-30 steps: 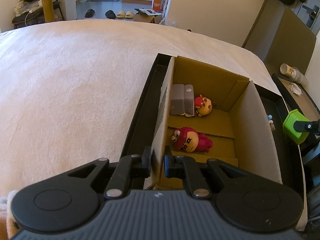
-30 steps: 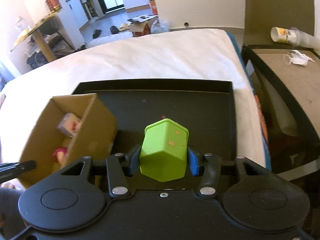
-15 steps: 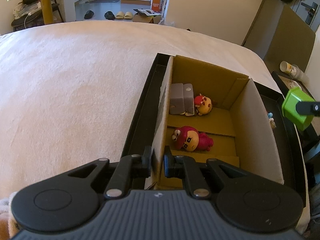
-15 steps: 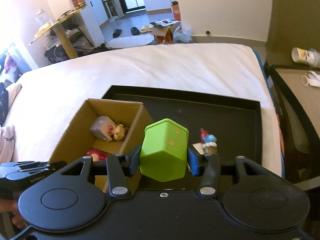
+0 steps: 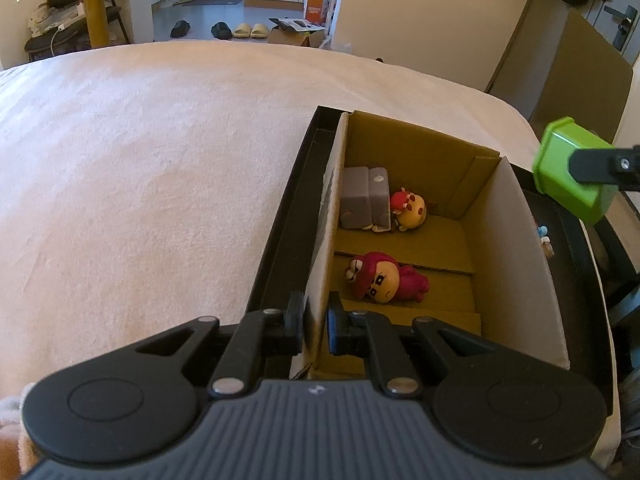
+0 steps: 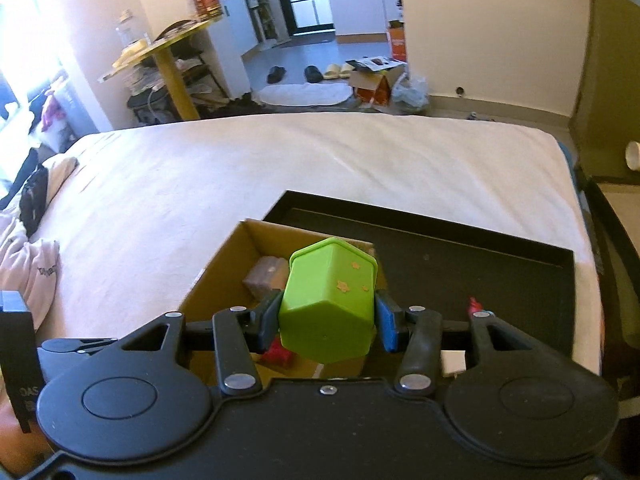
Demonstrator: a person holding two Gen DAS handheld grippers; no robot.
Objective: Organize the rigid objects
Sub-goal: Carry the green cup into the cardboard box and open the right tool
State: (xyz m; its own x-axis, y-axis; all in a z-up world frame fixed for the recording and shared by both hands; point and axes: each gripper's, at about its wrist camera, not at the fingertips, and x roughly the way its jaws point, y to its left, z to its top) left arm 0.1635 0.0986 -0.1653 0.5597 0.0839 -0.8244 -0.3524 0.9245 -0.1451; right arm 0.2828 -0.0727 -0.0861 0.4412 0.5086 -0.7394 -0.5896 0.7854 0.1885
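Place: a home bedroom
Landmark: bed (image 6: 320, 168) with pale cover
Beyond the bed: slippers (image 5: 250, 30) on floor, cluttered yellow side table (image 6: 168, 56)
Beside the bed: clothes (image 6: 36, 256)

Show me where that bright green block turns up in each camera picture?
Left wrist: green block at the far right edge, held in the air beyond the cardboard box.
Right wrist: green block at centre, clamped in the right tool.
Shared landmark: the cardboard box.

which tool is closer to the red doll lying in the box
Left. The left tool is clamped on the cardboard box wall right beside the red doll; the right tool, holding the green cup, is above the box's far side.
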